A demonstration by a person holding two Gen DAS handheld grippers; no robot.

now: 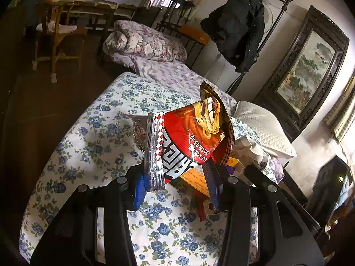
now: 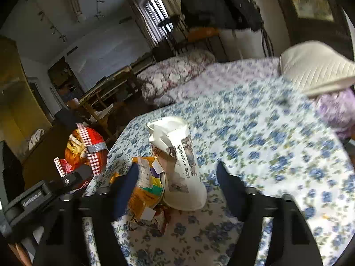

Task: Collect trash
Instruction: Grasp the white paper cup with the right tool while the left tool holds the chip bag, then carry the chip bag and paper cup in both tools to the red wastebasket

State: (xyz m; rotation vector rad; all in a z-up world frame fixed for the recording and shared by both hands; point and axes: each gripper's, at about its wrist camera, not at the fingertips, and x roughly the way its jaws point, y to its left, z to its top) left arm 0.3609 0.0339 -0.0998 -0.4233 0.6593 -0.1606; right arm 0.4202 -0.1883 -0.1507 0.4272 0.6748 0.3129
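Over the floral bedspread (image 1: 93, 141), near its left edge, dark floor beyond: left gripper (image 1: 177, 188) clamped on red snack bag (image 1: 188, 137), lifted off the bed, large white lettering upside down, not legible. Right gripper (image 2: 177, 190) spread wide, nothing held; white paper cup (image 2: 179, 161) lying tilted between the fingers, orange wrapper (image 2: 144, 190) touching the left finger. Printed text on both too small to read.

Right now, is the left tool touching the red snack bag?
Touching. In the left wrist view the left tool has the red snack bag between its blue fingers, lifted above the floral bedspread; the bag's foil edge presses against one finger.
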